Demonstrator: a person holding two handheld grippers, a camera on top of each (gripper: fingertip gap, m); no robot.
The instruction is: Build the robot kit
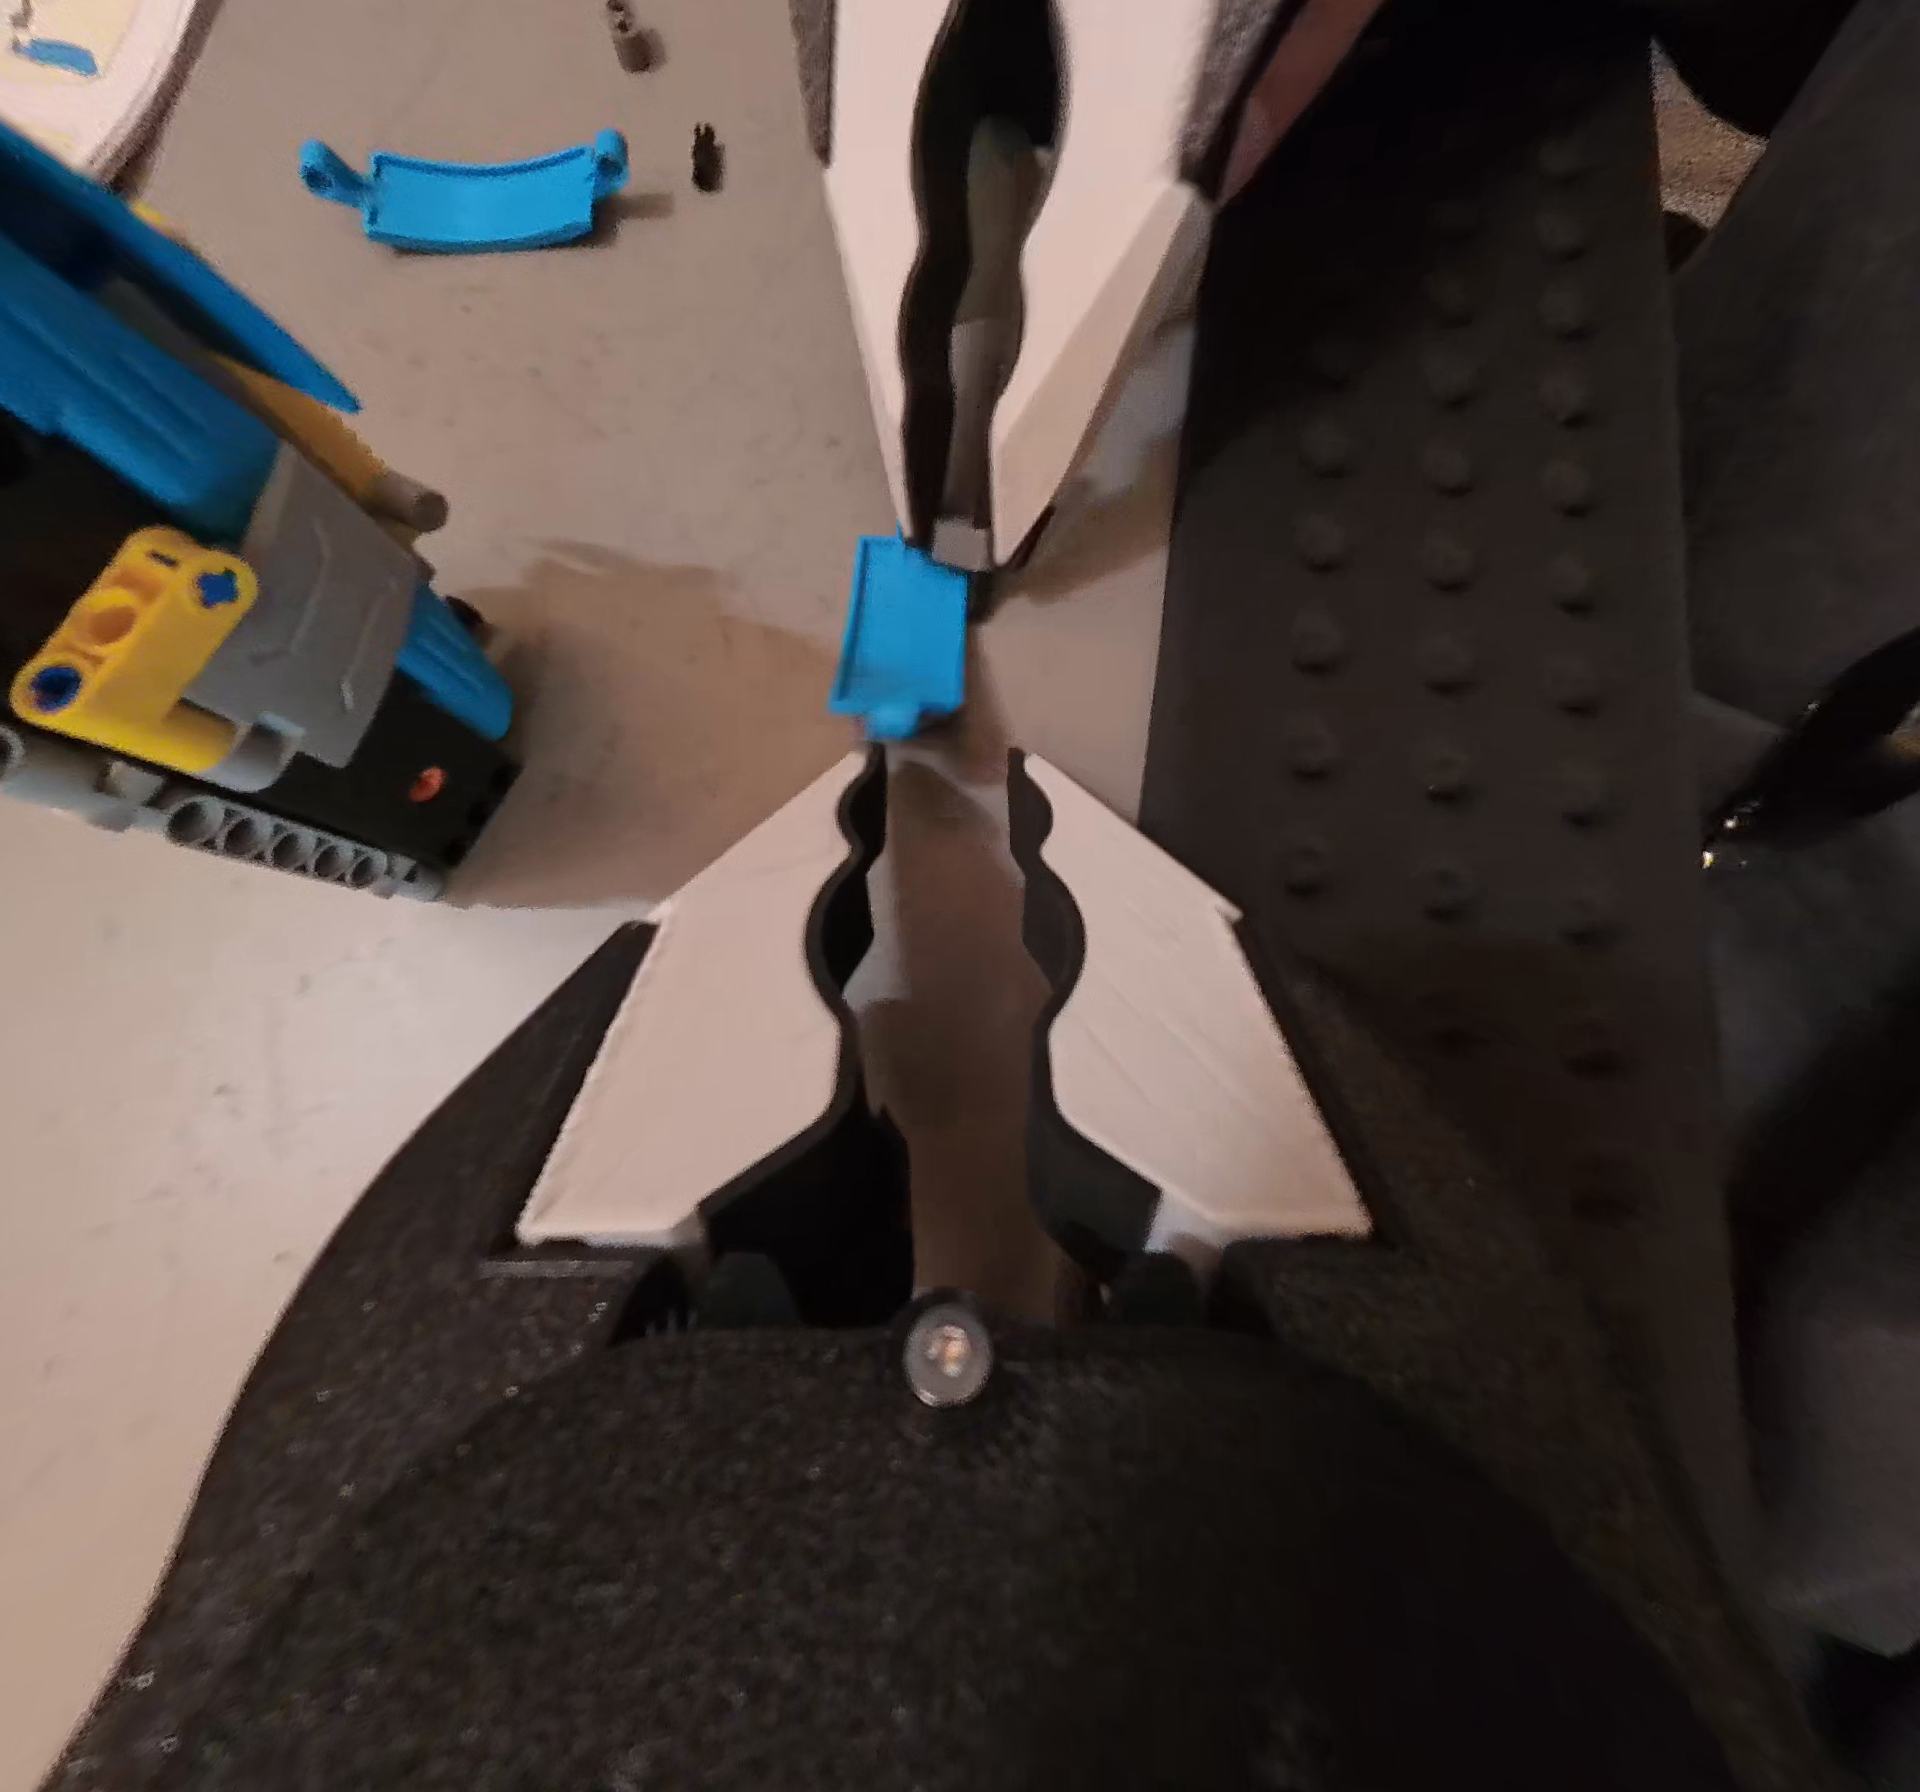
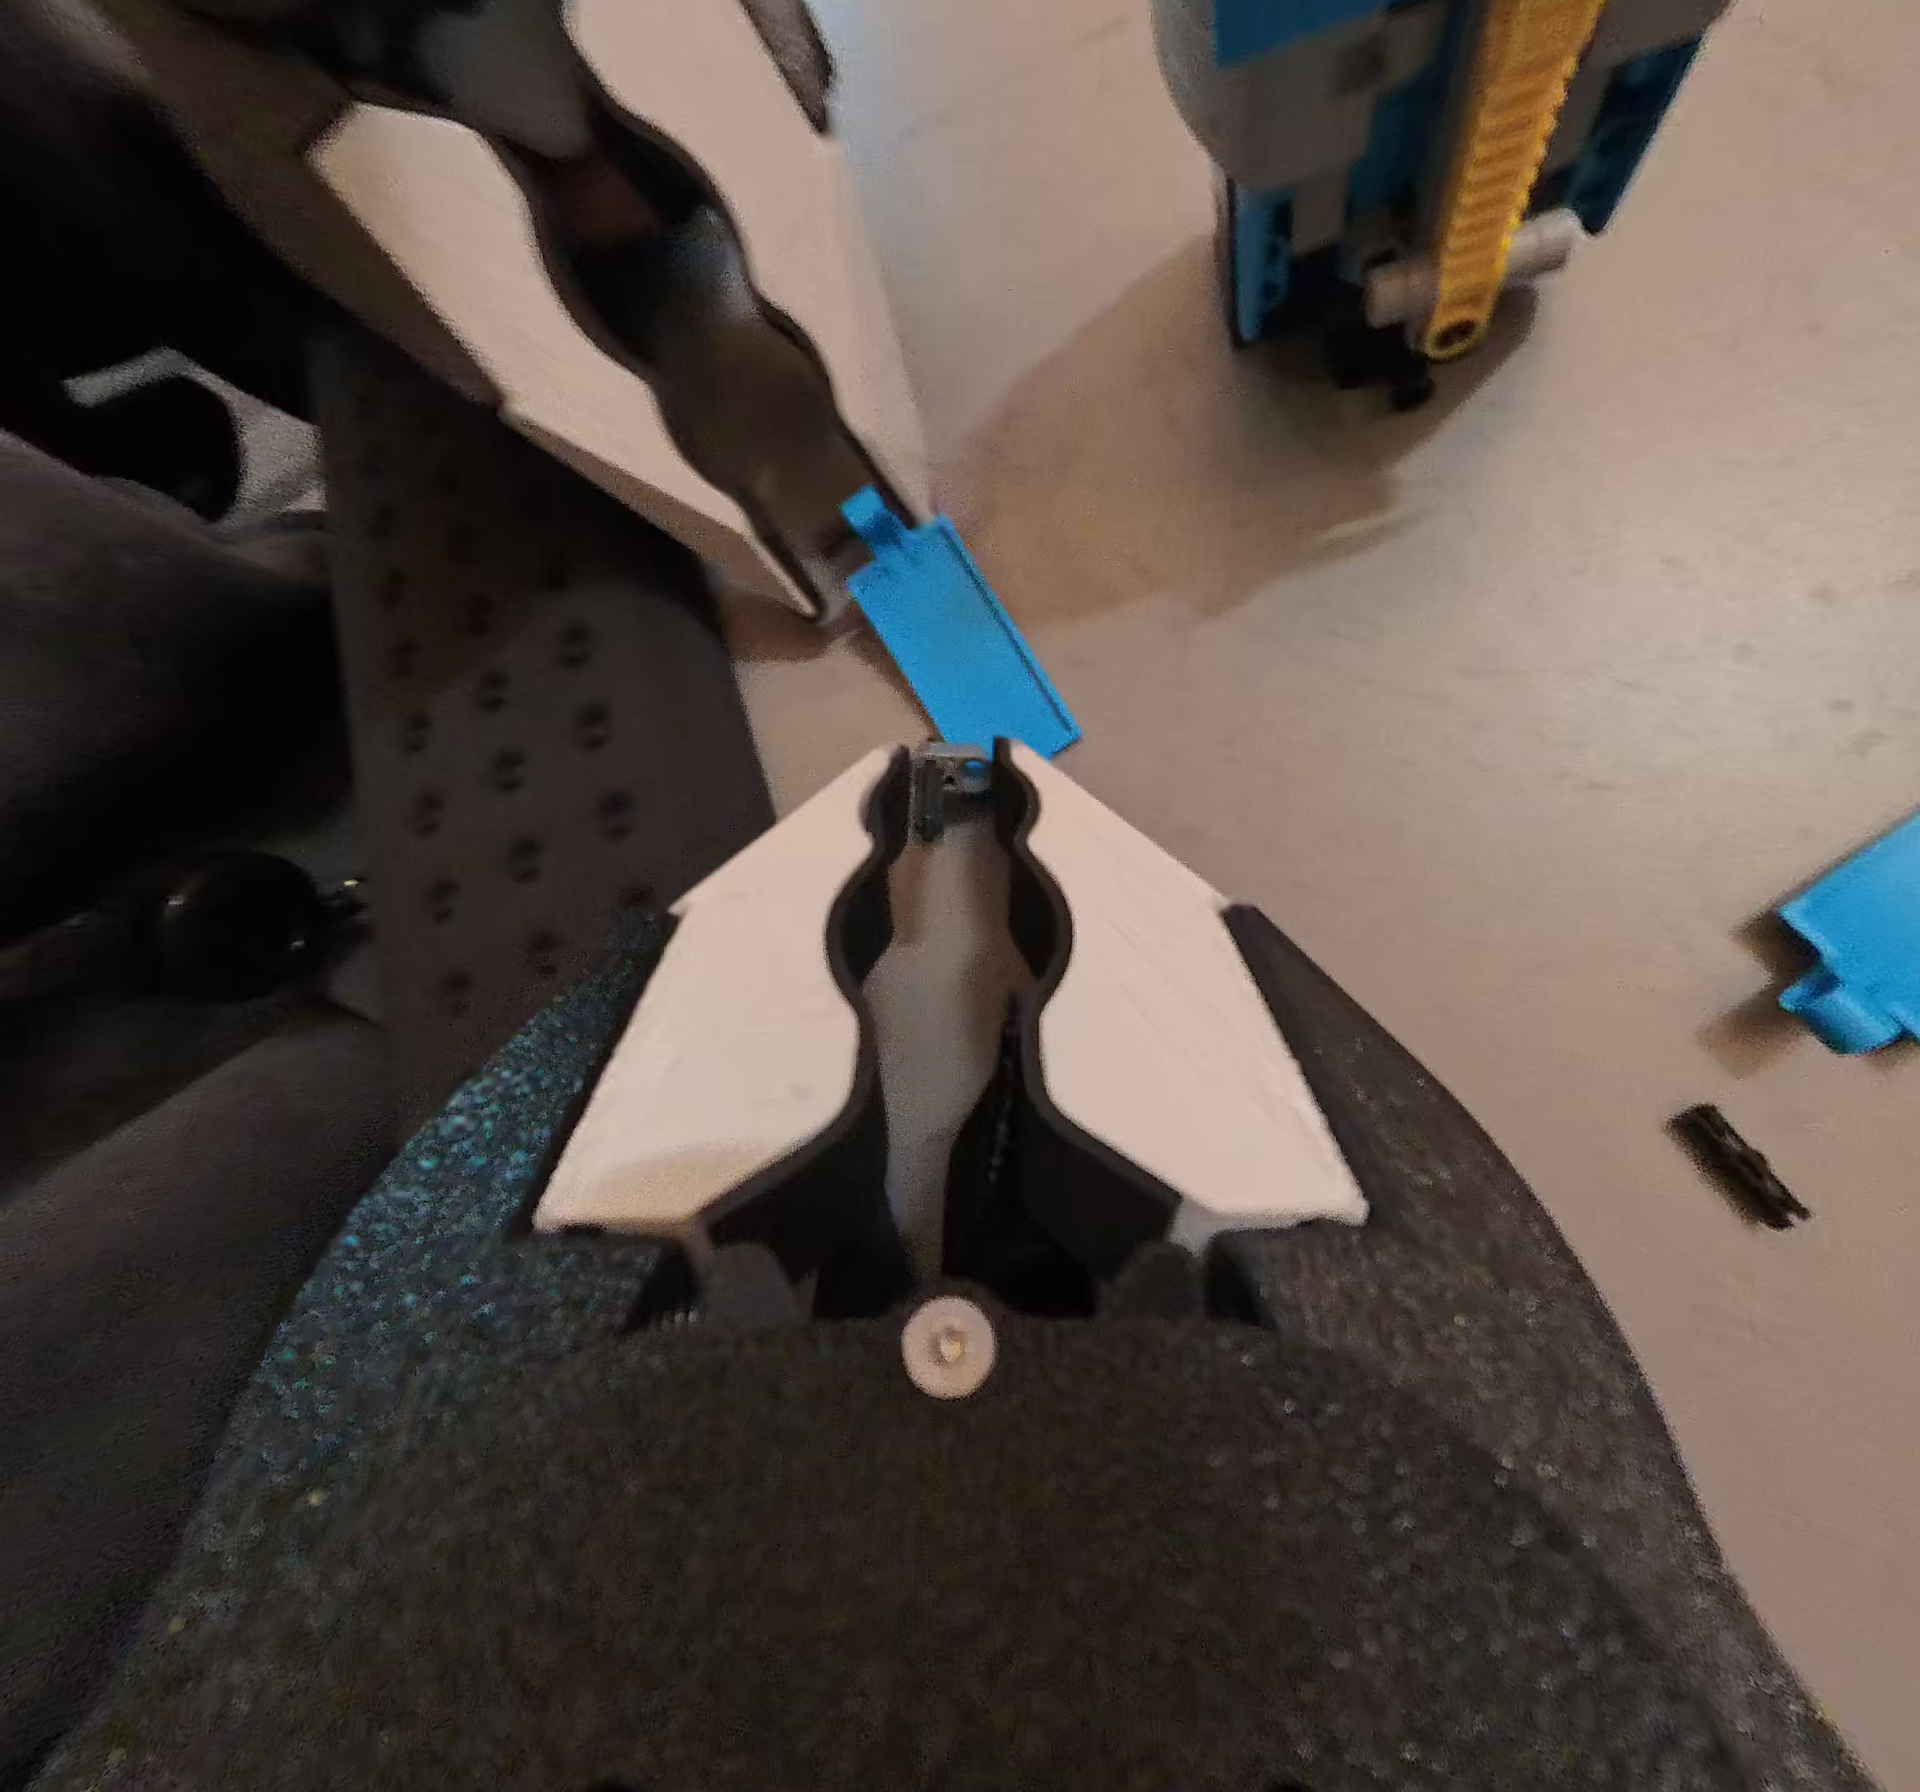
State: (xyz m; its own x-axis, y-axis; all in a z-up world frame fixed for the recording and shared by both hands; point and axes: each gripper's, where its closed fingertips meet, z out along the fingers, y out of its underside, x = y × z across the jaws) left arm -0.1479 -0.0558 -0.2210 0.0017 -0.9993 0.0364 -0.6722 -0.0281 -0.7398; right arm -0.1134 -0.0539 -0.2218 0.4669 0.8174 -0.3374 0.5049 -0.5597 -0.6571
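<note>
Both claws meet at one small blue panel, held up off the pale table. The left claw has its fingers drawn in but not touching, and the blue panel sits at their tips; whether they truly pinch it is hard to say from its own blurred view. From the right wrist view, that same claw comes in from the upper left and its tips sit at the panel's tabbed end. The right claw is closed on a small dark grey piece that sits against the panel's near end.

Beyond the panel stands a half-built brick vehicle, blue, grey and yellow, with a yellow toothed beam running down its face. To the right of the panel, a second blue panel lies flat at the frame edge, with a little black pin just in front of it. In the left wrist view a curved blue panel lies on the table past the vehicle, two dark connectors near it, and an instruction booklet in the far corner. A dark studded sleeve fills the right side of the left wrist view.
</note>
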